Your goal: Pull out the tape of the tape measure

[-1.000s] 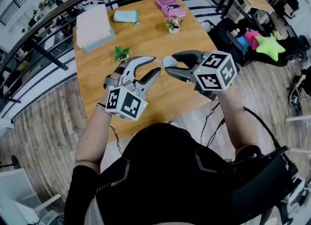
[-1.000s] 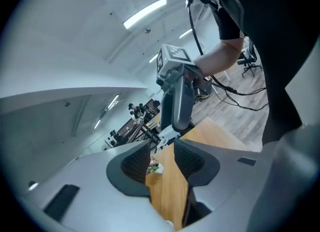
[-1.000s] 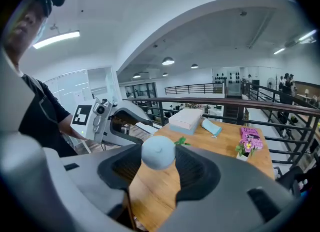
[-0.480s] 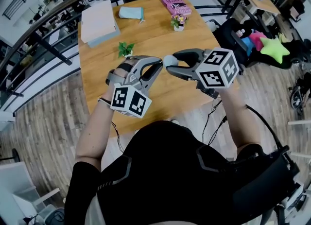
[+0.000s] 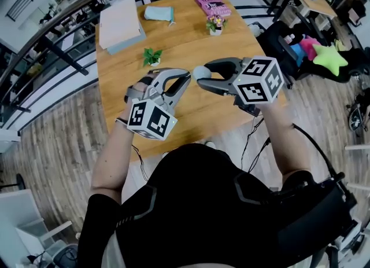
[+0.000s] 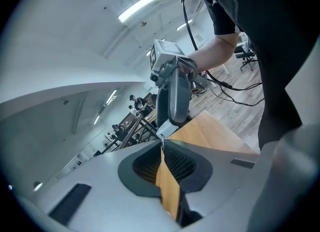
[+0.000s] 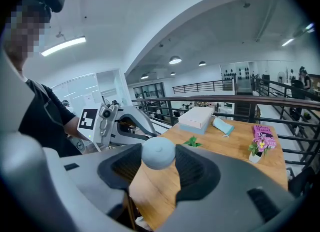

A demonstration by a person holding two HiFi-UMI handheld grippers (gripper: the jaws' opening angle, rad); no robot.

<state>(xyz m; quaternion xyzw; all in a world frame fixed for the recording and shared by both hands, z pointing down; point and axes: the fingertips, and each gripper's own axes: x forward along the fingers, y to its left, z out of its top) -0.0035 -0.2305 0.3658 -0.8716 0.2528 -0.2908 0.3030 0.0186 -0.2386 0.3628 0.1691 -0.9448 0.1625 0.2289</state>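
Above wooden table [image 5: 191, 41], right gripper [image 5: 199, 78] clamps round tape measure [image 7: 158, 153]; left gripper [image 5: 187, 77] closed.

The left claw [image 5: 186, 76] and the right claw [image 5: 199, 79] are plain grey with dark ribbed pads, and each is patterned at the back with black-and-white square markers. The tape measure [image 7: 158, 153] is a pale blue-grey. The desk [image 5: 193, 107] is warm honey-coloured wood, dotted with a pink book [image 5: 212, 2], a green sprig [image 5: 152, 57], a white box [image 5: 120, 21] and a teal pouch [image 5: 158, 13].
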